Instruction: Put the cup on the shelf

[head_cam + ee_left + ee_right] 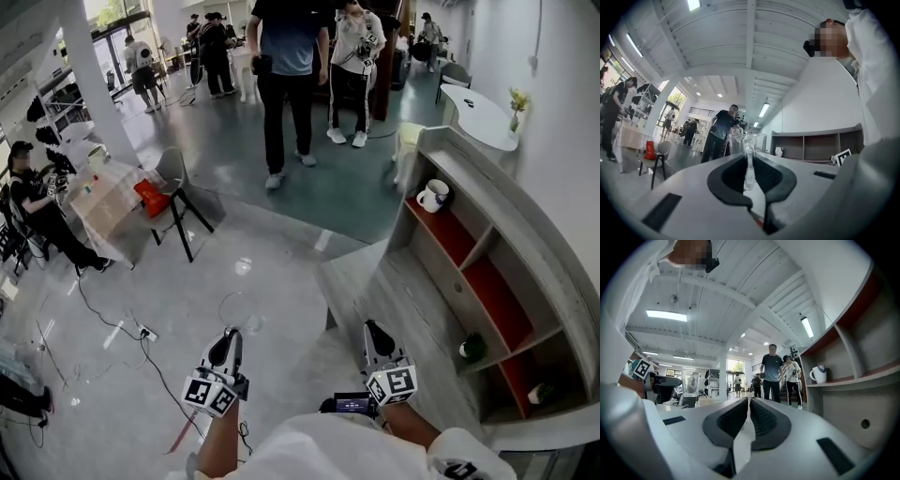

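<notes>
One clear glass cup [240, 311] hangs in the air above the glossy grey floor, held at the tip of the left gripper [228, 343]. In the left gripper view the jaws are clamped on the cup's thin wall [759, 143], which runs down the narrow gap between the dark ribbed pads [765, 172]; the rest of the glass stands out beyond the fingertips of the left gripper [749, 161]. In the right gripper view the cup [690, 386] is upright, carried by the left gripper [665, 382] off to the side.

The right gripper [373, 330] is level with the left one and well apart from the cup. In its own view the right gripper [749, 404] has its jaws pressed together with nothing between them.

A grey wooden shelf unit [525, 244] with red-lined compartments stands on the right of the head view, away from the cup. It also shows in the left gripper view [811, 147] and close on the right of the right gripper view [881, 376]. A white mug [432, 195] sits in the far compartment of the shelf unit. A small dark green object [472, 347] sits in a nearer compartment.

Farther off, a person in a dark shirt [286, 84] stands on the open floor, and a grey chair [178, 187] is beside a red bag [152, 199].
</notes>
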`<state>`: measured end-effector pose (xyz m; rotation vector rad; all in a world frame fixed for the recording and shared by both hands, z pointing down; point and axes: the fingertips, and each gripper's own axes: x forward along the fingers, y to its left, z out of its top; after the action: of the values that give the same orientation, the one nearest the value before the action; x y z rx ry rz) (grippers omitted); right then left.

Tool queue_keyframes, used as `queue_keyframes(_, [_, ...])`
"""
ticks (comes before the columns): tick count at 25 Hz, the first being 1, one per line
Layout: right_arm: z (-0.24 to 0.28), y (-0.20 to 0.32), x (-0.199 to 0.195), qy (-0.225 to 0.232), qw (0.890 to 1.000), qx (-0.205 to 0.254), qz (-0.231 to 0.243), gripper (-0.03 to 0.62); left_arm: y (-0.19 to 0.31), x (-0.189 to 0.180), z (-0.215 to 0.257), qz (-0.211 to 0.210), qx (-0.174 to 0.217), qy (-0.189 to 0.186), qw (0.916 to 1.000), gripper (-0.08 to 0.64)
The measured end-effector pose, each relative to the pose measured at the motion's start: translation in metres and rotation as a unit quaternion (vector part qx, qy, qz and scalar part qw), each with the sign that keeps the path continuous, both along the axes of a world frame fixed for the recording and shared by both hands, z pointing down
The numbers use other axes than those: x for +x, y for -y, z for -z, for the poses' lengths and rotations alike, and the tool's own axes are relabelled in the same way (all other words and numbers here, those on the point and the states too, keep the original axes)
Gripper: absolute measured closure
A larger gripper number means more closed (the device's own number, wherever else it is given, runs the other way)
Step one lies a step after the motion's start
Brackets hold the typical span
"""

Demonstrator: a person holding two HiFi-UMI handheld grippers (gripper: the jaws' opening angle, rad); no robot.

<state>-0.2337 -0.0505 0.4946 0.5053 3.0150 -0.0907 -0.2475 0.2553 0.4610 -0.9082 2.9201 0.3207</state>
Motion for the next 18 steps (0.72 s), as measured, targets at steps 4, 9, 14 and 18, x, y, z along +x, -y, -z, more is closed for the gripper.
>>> queue_keyframes(4, [0.0, 0.03, -0.018, -0.001, 1.0, -0.002, -0.029, 0.549, 0.03, -0.038, 0.0, -0.027, -0.008, -0.003, 0.9996, 0.532])
queue_keyframes(9, [-0.004, 0.073, -0.019, -0.005, 0.997, 0.001, -0.079, 0.549, 0.074, -0.075, 0.0, -0.074, -0.01, -0.006, 0.9972, 0.532])
queue_keyframes(14, [-0.004, 0.118, -0.001, -0.007, 0.99, 0.003, -0.141, 0.551, 0.127, -0.099, 0.002, -0.137, -0.009, -0.001, 0.9906, 0.532])
queue_keyframes(18, [-0.001, 0.15, 0.021, -0.008, 0.981, 0.005, -0.193, 0.551, 0.167, -0.112, 0.005, -0.184, -0.011, 0.001, 0.9828, 0.532])
